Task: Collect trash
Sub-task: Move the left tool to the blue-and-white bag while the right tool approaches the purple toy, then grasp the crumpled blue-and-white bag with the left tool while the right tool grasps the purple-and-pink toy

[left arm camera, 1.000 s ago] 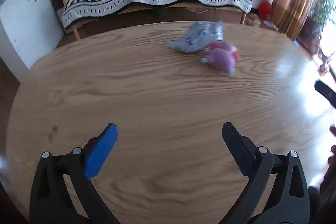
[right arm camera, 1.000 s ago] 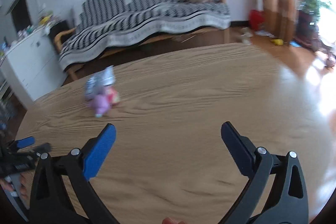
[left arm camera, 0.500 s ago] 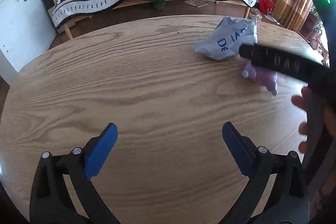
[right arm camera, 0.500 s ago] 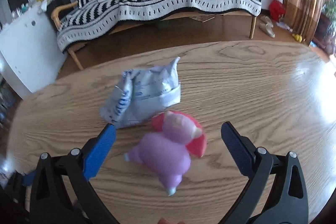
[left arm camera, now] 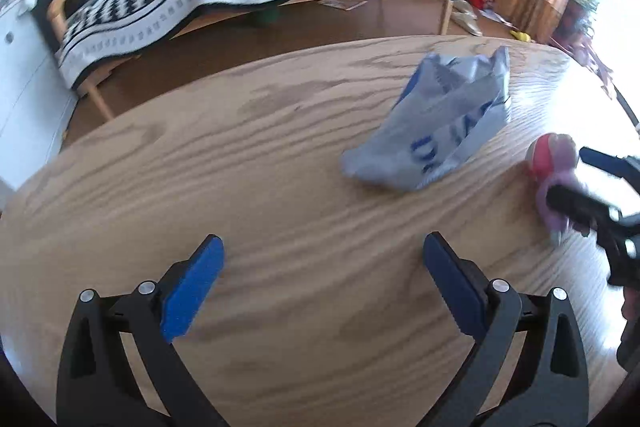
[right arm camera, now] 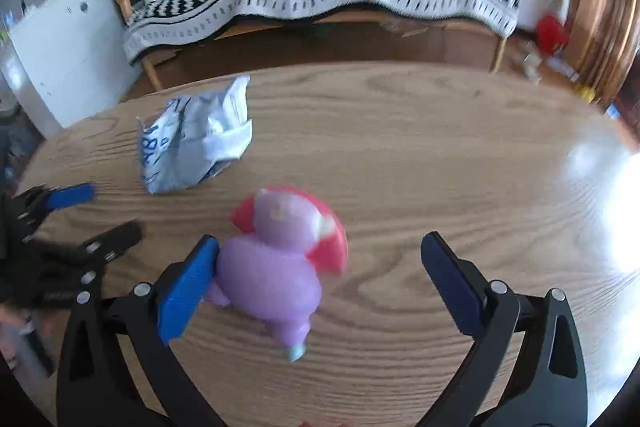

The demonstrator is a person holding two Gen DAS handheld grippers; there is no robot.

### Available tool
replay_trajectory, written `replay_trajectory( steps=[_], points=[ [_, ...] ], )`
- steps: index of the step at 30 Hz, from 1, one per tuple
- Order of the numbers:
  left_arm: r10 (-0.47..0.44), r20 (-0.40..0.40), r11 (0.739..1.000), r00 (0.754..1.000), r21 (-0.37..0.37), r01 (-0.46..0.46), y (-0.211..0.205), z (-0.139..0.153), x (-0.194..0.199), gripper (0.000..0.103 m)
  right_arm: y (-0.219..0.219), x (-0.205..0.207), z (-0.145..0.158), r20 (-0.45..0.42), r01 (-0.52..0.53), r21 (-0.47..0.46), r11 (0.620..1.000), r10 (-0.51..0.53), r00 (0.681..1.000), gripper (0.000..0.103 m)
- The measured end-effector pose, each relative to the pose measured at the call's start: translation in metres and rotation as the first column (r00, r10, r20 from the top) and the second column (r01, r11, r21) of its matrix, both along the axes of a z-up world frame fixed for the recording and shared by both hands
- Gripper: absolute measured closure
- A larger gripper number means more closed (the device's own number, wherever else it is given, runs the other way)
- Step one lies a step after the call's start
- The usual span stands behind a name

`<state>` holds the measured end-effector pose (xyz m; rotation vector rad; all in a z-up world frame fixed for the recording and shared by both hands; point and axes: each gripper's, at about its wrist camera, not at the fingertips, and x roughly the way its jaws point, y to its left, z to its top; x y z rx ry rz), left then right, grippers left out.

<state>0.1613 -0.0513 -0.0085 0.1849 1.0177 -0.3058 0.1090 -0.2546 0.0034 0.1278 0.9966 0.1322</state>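
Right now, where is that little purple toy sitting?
The purple toy stands on the wooden table, between the open fingers of the right gripper and close to its left one, with the crumpled grey bag just beyond it.

Over the last second the right gripper (right arm camera: 320, 271) swung in from well apart and closed on the purple toy (right arm camera: 276, 271), until its blue left finger (right arm camera: 186, 291) sat against the toy's side, jaws spread wide. The left gripper (left arm camera: 322, 283) moved nearer the crumpled blue-and-white bag (left arm camera: 436, 127), which grew larger in its view.
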Motion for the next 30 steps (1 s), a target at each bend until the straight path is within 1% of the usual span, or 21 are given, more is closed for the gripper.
replay_trajectory(
  steps=[5,10,16,17,18,19,20,21,22,23,24,25,27,30],
  points=[
    [-0.12,-0.006,0.993,0.993,-0.001,0.12,-0.02,0.0,0.016,0.006,-0.002,-0.017,-0.004,0.077,-0.061,0.01,0.998,0.06,0.995,0.005],
    [-0.187,0.001,0.982,0.982,-0.003,0.187,-0.027,-0.001,0.026,0.006,-0.003,-0.019,-0.006,0.074,-0.122,-0.009,0.993,0.122,0.99,0.005],
    [-0.229,0.021,0.973,0.973,-0.007,0.229,-0.032,-0.002,0.033,0.007,0.002,-0.016,-0.003,0.077,-0.144,-0.01,0.989,0.145,0.987,0.006],
    [-0.227,0.029,0.974,0.973,-0.011,0.228,-0.034,-0.001,0.032,0.009,0.002,-0.016,-0.002,0.088,-0.161,0.005,0.987,0.16,0.983,0.018],
    [-0.236,0.052,0.971,0.97,-0.017,0.237,-0.035,0.001,0.029,0.025,0.005,-0.017,0.0,0.101,-0.195,0.047,0.98,0.189,0.977,0.037],
    [-0.248,0.071,0.968,0.966,-0.019,0.249,-0.037,0.004,0.026,0.052,0.007,-0.017,0.0,0.101,-0.207,0.056,0.977,0.2,0.974,0.041],
    [-0.263,0.084,0.964,0.961,-0.014,0.265,-0.041,0.006,0.023,0.061,0.011,-0.018,0.001,0.101,-0.221,0.05,0.974,0.215,0.971,0.049],
    [-0.262,0.082,0.965,0.962,-0.008,0.263,-0.043,0.007,0.022,0.065,0.017,-0.019,0.001,0.106,-0.246,0.038,0.969,0.241,0.965,0.056],
    [-0.258,0.08,0.966,0.963,-0.016,0.26,-0.043,0.008,0.021,0.068,0.02,-0.022,0.003,0.116,-0.249,0.016,0.968,0.246,0.962,0.056],
    [-0.245,0.081,0.968,0.966,-0.029,0.248,-0.042,0.008,0.018,0.07,0.022,-0.024,0.005,0.124,-0.253,0.013,0.967,0.249,0.96,0.057],
    [-0.227,0.085,0.973,0.97,-0.032,0.23,-0.041,0.009,0.017,0.071,0.022,-0.026,0.005,0.128,-0.252,0.031,0.967,0.246,0.961,0.058],
    [-0.194,0.091,0.98,0.977,-0.033,0.197,-0.038,0.01,0.015,0.072,0.021,-0.027,0.005,0.131,-0.244,0.048,0.968,0.236,0.963,0.058],
    [-0.124,0.089,0.99,0.988,-0.059,0.13,-0.028,0.011,0.011,0.073,0.019,-0.03,0.008,0.147,-0.226,0.051,0.973,0.217,0.965,0.06],
    [-0.061,0.1,0.995,0.993,-0.066,0.068,-0.017,0.016,0.0,0.074,0.017,-0.032,0.01,0.155,-0.205,0.062,0.977,0.193,0.969,0.061]
  ],
)
